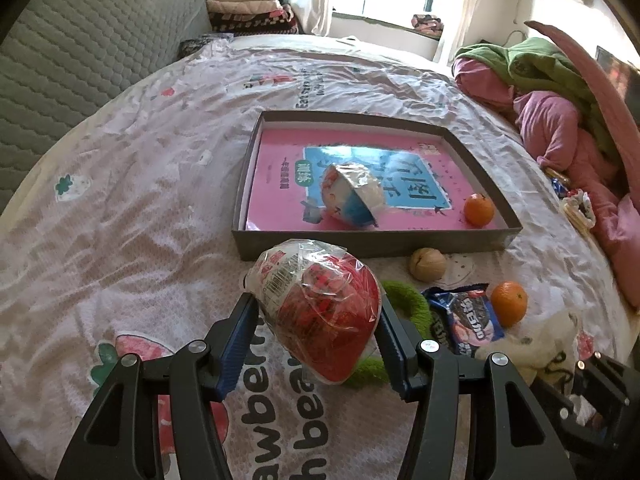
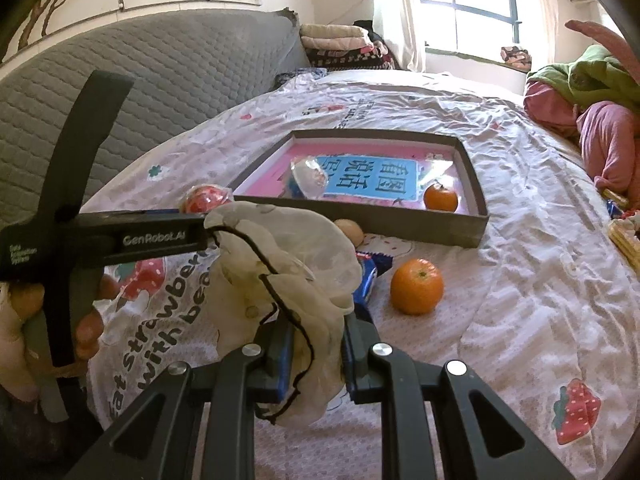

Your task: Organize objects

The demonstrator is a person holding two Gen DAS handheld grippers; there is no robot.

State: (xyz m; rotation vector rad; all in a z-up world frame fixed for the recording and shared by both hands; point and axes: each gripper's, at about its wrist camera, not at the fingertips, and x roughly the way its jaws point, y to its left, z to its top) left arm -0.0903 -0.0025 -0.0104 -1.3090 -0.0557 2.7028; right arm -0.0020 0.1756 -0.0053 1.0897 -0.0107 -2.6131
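Note:
My left gripper (image 1: 316, 316) is shut on a red plastic-wrapped noodle bowl (image 1: 320, 312), lifted above the bedsheet just in front of the grey box tray (image 1: 376, 242). Inside the tray lie a pink book (image 1: 280, 168), a blue-and-white wrapped bowl (image 1: 352, 194) on its side and an orange (image 1: 479, 210). My right gripper (image 2: 316, 344) is shut on a cream cloth with a black cord (image 2: 280, 264), held above the sheet. In the right wrist view the left gripper's handle (image 2: 100, 240) crosses at the left, with the red bowl (image 2: 206, 200) at its tip.
On the sheet near the tray lie a walnut (image 1: 427, 264), a loose orange (image 1: 509, 303), a dark blue snack packet (image 1: 464, 320) and a green fuzzy ring (image 1: 408, 300). Pink and green clothes (image 1: 552, 92) pile at the right. A grey quilted headboard (image 1: 80, 48) stands at the left.

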